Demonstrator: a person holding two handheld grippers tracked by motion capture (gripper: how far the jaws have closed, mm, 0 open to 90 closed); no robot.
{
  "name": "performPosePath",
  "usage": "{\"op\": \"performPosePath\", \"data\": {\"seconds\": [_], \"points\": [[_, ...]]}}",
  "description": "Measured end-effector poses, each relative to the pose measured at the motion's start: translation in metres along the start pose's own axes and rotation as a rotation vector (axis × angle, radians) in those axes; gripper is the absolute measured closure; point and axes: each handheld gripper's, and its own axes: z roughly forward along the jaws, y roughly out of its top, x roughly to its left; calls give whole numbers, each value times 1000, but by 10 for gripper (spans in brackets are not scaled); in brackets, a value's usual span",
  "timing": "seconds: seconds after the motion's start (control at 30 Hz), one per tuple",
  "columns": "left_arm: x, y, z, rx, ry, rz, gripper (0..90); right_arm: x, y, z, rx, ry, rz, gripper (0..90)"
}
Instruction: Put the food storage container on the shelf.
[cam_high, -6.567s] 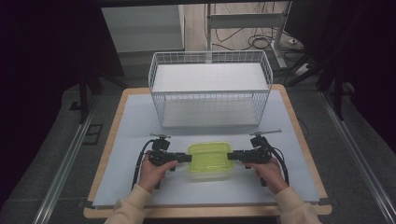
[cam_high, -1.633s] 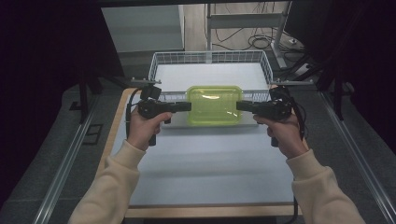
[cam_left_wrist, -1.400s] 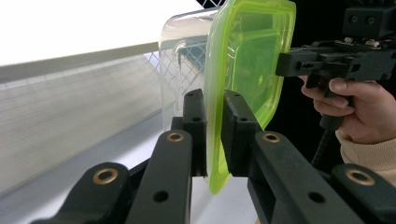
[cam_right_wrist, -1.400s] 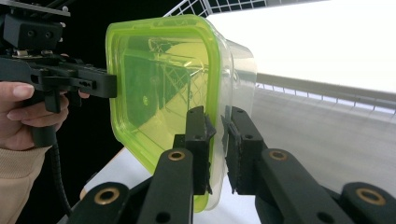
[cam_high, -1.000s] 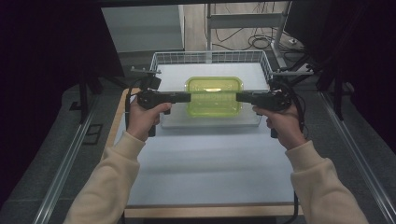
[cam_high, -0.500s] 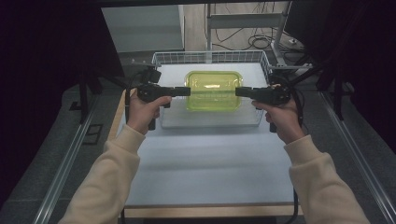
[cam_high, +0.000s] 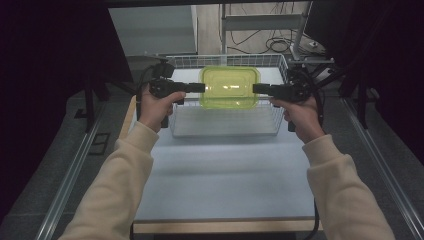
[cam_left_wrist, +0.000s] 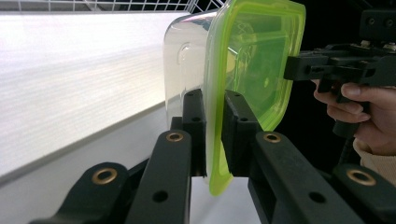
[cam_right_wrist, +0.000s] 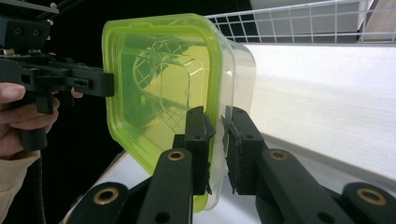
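I have both the left hand-held gripper (cam_high: 199, 88) and right hand-held gripper (cam_high: 258, 89) clamped on the green-lidded container's (cam_high: 229, 87) rim above the wire basket (cam_high: 225, 127)

floor (cam_high: 60, 165): grey, metal rails | surroundings: dark | cables (cam_high: 280, 46): on floor beyond table (cam_high: 225, 175)

My sleeves (cam_high: 120, 175) are cream knit, cuffed at the wrist. Both tongs are matte black: the left tongs (cam_high: 200, 88) and the right tongs (cam_high: 257, 89) have pistol grips, linked arms with brass-ringed pivots (cam_left_wrist: 174, 136), ribbed pads and trailing black cables (cam_high: 316, 102).
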Motion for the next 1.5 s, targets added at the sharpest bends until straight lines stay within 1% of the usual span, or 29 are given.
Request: {"op": "performPosePath", "data": {"seconds": [0.07, 0.17, 0.2, 0.43, 0.47, 0.53, 0.67, 0.77, 0.8, 0.83, 0.9, 1.07, 1.1, 1.13, 1.17, 1.2, 1.23, 1.27, 1.3, 1.4, 1.5], "points": [[4, 3, 2, -4, 2, -14, 813, -2, 6, 3, 0, -6, 0, 798], [9, 6, 4, 2, 1, -11, 813, -3, 10, 4, 3, -10, -2, 799], [12, 8, 5, -3, 0, -23, 812, -4, 14, 7, 8, -14, 2, 799], [19, 11, 9, -1, 6, -34, 811, -9, 20, 15, 16, -19, 10, 800], [22, 12, 11, -4, 12, -38, 810, -10, 21, 17, 18, -22, 14, 800], [23, 13, 11, 0, 15, -37, 809, -11, 22, 20, 20, -26, 17, 800], [29, 18, 14, 4, 38, -41, 808, -14, 24, 26, 24, -33, 24, 799], [34, 23, 20, 10, 58, -48, 807, -19, 28, 33, 20, -51, 33, 799], [34, 23, 20, 10, 58, -48, 806, -19, 28, 33, 20, -51, 33, 799], [35, 24, 22, 9, 58, -54, 806, -21, 29, 34, 20, -54, 36, 799], [39, 25, 25, 17, 60, -53, 805, -23, 30, 36, 20, -58, 42, 799], [45, 24, 32, 28, 72, -63, 804, -30, 29, 43, 40, -70, 51, 797], [46, 24, 33, 32, 75, -67, 803, -33, 29, 45, 45, -73, 57, 797], [49, 25, 36, 42, 88, -67, 802, -34, 29, 47, 47, -76, 62, 796], [49, 25, 36, 42, 88, -67, 802, -34, 29, 47, 47, -76, 62, 796], [51, 25, 39, 41, 89, -79, 802, -36, 28, 49, 52, -80, 66, 796], [54, 26, 42, 30, 83, -103, 800, -39, 28, 54, 63, -92, 76, 791], [54, 26, 42, 30, 83, -103, 800, -39, 28, 54, 63, -92, 76, 791], [56, 27, 44, 16, 75, -124, 799, -42, 29, 56, 58, -96, 88, 789], [58, 28, 45, 13, 66, -125, 797, -45, 29, 57, 58, -100, 98, 784], [60, 29, 48, -1, 61, -151, 793, -47, 29, 60, 51, -100, 109, 777]]}}
